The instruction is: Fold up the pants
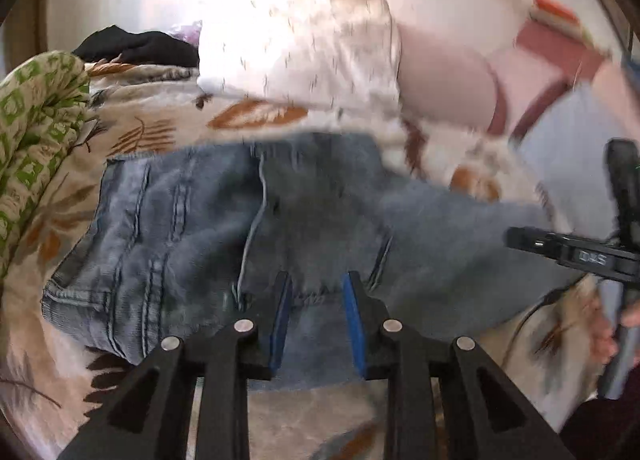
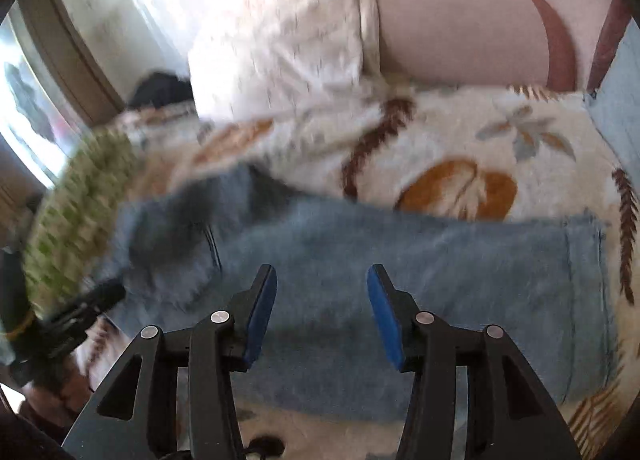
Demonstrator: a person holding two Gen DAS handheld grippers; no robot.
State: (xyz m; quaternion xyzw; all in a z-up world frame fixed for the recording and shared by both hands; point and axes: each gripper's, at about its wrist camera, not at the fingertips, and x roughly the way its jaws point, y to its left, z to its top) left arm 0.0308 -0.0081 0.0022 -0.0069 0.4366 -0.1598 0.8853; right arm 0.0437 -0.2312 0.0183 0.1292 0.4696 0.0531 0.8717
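Denim pants (image 2: 360,256) lie flat under both parted grippers.

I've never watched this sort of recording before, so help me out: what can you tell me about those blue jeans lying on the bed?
The jeans are faded blue denim with stitched seams, lying flat on a leaf-patterned blanket. The waist end, with double-stitched seams, shows in the left wrist view; the legs stretch out to the hem in the right wrist view. Each view looks down at them between open blue-padded fingers that hold nothing. A green patterned cloth lies beside the waist end.
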